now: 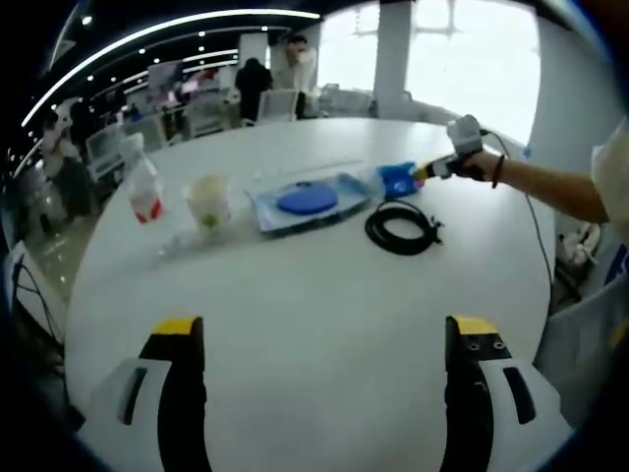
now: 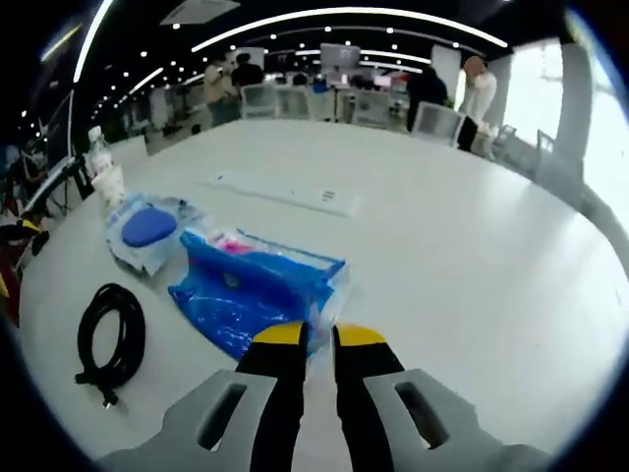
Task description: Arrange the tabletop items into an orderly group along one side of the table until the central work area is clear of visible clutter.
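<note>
We see our right gripper [image 2: 319,339] with jaws nearly closed on what seems the blue packet's [image 2: 257,290] edge, beside the coiled black cable [image 2: 110,339] on the white table [image 2: 462,256]. Our left gripper [image 1: 319,339] stands wide apart, holding nothing.

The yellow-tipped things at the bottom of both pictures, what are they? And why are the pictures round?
They are grabbers, like big tongs. A person holds one in each hand, and a small round-eyed camera rides on each, so you get two pictures.

The left gripper is open over bare white table. From there you see a bottle, a paper cup, a clear bag with a blue disc, a coiled black cable, and the person's hand with the other grabber.

The right gripper is pinched shut on the edge of a blue plastic packet.
</note>
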A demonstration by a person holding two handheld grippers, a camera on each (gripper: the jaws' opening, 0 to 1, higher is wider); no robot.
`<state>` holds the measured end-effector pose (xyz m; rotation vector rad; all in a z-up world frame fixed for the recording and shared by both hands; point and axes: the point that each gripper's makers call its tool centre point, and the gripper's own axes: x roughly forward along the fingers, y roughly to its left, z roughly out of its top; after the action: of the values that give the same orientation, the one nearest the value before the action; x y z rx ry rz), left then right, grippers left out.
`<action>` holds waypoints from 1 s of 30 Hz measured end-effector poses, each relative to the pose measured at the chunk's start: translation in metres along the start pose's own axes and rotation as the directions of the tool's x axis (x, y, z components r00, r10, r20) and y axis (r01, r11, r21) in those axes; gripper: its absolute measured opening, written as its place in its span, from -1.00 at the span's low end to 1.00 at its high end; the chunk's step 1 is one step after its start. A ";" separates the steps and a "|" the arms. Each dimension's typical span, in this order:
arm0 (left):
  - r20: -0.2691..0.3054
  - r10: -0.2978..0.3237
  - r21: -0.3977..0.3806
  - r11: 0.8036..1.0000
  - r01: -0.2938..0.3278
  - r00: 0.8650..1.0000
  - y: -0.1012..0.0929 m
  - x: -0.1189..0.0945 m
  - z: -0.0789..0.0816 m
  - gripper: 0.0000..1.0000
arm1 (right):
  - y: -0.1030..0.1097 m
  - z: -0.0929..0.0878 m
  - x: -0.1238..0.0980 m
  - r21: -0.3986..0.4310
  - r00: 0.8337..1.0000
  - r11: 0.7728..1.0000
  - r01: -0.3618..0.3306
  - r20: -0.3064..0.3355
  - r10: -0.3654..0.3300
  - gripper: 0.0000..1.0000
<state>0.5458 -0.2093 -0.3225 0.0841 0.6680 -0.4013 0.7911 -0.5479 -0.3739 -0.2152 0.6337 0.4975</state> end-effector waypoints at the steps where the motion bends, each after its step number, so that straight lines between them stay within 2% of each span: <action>1: 0.000 -0.001 0.002 1.000 0.001 1.000 0.000 0.000 0.000 0.99 | -0.001 0.002 -0.001 0.036 1.000 0.999 0.006 0.011 -0.007 -0.71; 3: 0.000 0.001 0.006 1.000 -0.001 1.000 0.000 -0.001 0.001 0.99 | -0.007 0.009 -0.003 0.089 0.999 0.996 0.026 0.034 -0.029 -0.62; 7: 0.004 0.002 0.013 1.000 -0.002 1.000 0.001 -0.002 0.002 0.99 | -0.013 0.019 -0.008 0.129 0.996 0.990 0.051 0.064 -0.060 -0.25; 8: 0.007 0.002 0.010 1.000 -0.002 1.000 0.001 -0.002 0.003 0.99 | -0.012 0.022 -0.009 0.173 0.995 0.984 0.045 0.077 -0.059 -0.15; 10: 0.011 0.002 0.008 1.000 -0.002 1.000 0.002 -0.003 0.004 0.99 | -0.010 0.027 -0.012 0.192 0.994 0.981 0.036 0.090 -0.054 0.09; 13: 0.016 0.003 0.012 1.000 -0.003 1.000 0.003 -0.005 0.006 0.99 | -0.002 0.031 -0.018 0.202 0.995 0.979 0.023 0.094 -0.043 0.31; 16: 0.027 -0.007 0.035 0.999 0.006 1.000 0.002 -0.006 0.009 0.99 | 0.013 0.036 -0.026 0.203 0.994 0.979 -0.009 0.106 -0.012 0.47; 19: 0.008 -0.022 0.046 0.999 0.022 1.000 -0.001 -0.006 0.007 0.99 | 0.030 0.042 -0.035 0.198 0.992 0.979 -0.041 0.124 0.016 0.66; 23: 0.009 -0.050 0.047 0.998 0.050 0.999 -0.007 -0.007 0.009 0.99 | 0.051 0.051 -0.052 0.197 0.989 0.977 -0.080 0.142 0.053 0.77; 27: 0.026 -0.051 0.049 0.998 0.050 0.998 -0.007 -0.009 0.014 0.99 | 0.058 0.057 -0.065 0.162 0.987 0.982 -0.091 0.142 0.068 0.93; 30: 0.033 -0.054 0.045 0.998 0.053 0.998 -0.006 -0.012 0.017 0.99 | 0.073 0.064 -0.083 0.143 0.983 0.984 -0.109 0.160 0.086 0.99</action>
<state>0.5447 -0.2146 -0.3016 0.1011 0.6282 -0.4681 0.7289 -0.4950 -0.2756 -0.0014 0.5307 0.5524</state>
